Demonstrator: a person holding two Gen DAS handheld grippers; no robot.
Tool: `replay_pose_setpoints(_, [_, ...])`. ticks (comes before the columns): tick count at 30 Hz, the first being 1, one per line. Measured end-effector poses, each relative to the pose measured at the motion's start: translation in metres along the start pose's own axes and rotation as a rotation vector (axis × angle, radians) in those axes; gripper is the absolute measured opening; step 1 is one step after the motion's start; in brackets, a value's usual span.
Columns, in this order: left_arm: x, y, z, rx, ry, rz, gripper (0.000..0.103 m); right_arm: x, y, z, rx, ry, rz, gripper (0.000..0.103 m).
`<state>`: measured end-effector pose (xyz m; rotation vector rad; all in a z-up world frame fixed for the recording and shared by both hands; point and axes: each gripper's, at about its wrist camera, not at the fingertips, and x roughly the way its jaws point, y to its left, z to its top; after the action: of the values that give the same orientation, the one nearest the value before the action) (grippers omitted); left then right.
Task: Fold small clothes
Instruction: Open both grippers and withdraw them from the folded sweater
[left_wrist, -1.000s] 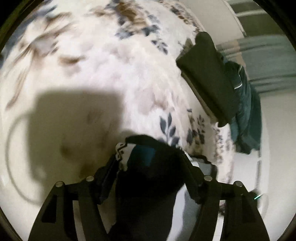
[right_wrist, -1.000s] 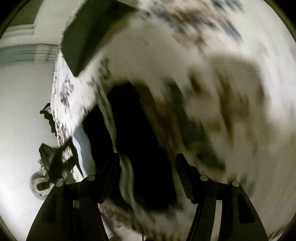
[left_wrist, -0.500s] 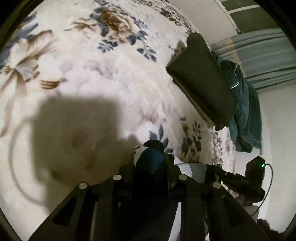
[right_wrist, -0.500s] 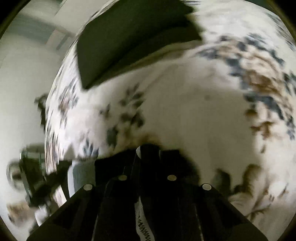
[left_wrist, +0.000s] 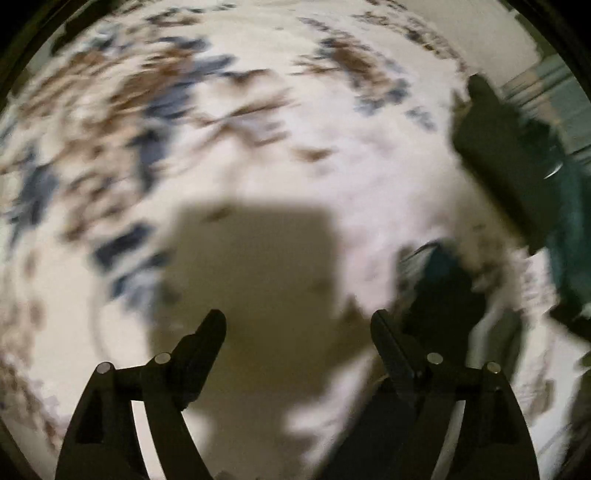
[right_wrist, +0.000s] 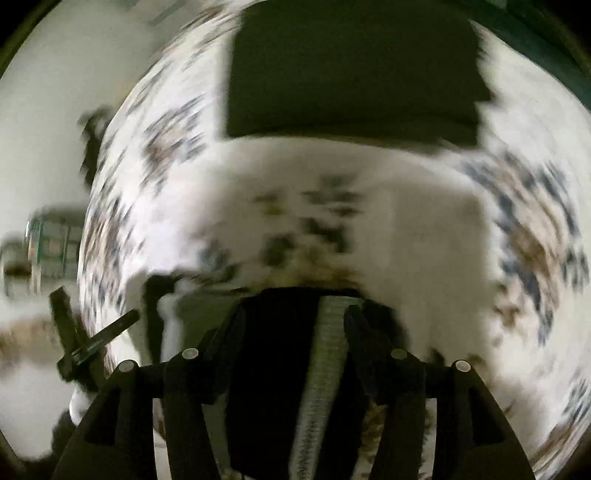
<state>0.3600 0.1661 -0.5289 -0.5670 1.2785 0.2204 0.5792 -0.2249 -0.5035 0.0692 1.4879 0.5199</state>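
Note:
A small dark garment with a white patterned band lies on a white floral blanket (left_wrist: 258, 155). In the left wrist view the garment (left_wrist: 443, 291) lies just right of my left gripper (left_wrist: 298, 325), which is open and empty over the bare blanket. In the right wrist view the garment (right_wrist: 280, 350) with its light band (right_wrist: 325, 354) lies between the fingers of my right gripper (right_wrist: 295, 314), whose jaws stand apart around it. The other gripper (right_wrist: 85, 339) shows at lower left. Both views are motion-blurred.
A folded dark cloth stack (left_wrist: 506, 162) lies at the blanket's far side, also in the right wrist view (right_wrist: 351, 70). A teal garment (left_wrist: 569, 236) hangs beyond it. The blanket's edge and a pale floor (right_wrist: 44, 122) lie to the left.
Both grippers were shut on the dark garment half a second ago. Both now stand open. My left gripper has moved left off the garment, which lies on the blanket.

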Motion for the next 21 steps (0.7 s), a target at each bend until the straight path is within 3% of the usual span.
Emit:
replay_pose_setpoints(3, [0.009, 0.024, -0.023, -0.036, 0.027, 0.038, 0.08, 0.029, 0.072, 0.014, -0.177, 0.076, 0.064, 0.058])
replay_pose_setpoints(6, [0.018, 0.036, -0.032, -0.049, 0.032, 0.023, 0.083, 0.071, 0.129, 0.022, -0.311, 0.151, 0.084, 0.058])
replay_pose_setpoints(8, [0.023, 0.034, -0.032, -0.037, 0.029, -0.007, 0.101, 0.101, 0.159, 0.024, -0.374, 0.209, 0.072, 0.056])
replay_pose_setpoints(9, [0.027, 0.033, -0.031, -0.033, 0.035, -0.02, 0.103, 0.119, 0.172, 0.024, -0.398, 0.245, 0.072, 0.051])
replay_pose_setpoints(10, [0.031, 0.031, -0.03, -0.027, 0.045, 0.002, 0.103, 0.13, 0.179, 0.024, -0.418, 0.266, 0.068, 0.012])
replay_pose_setpoints(11, [0.036, 0.027, -0.028, -0.014, 0.059, 0.026, 0.103, 0.138, 0.183, 0.026, -0.417, 0.27, 0.031, 0.004])
replay_pose_setpoints(17, [0.043, 0.016, -0.027, 0.023, 0.094, 0.101, 0.103, 0.139, 0.155, 0.059, -0.186, 0.187, -0.013, 0.0])
replay_pose_setpoints(21, [0.042, 0.013, -0.024, 0.02, 0.113, 0.091, 0.103, 0.135, 0.153, 0.075, -0.108, 0.246, 0.123, 0.001])
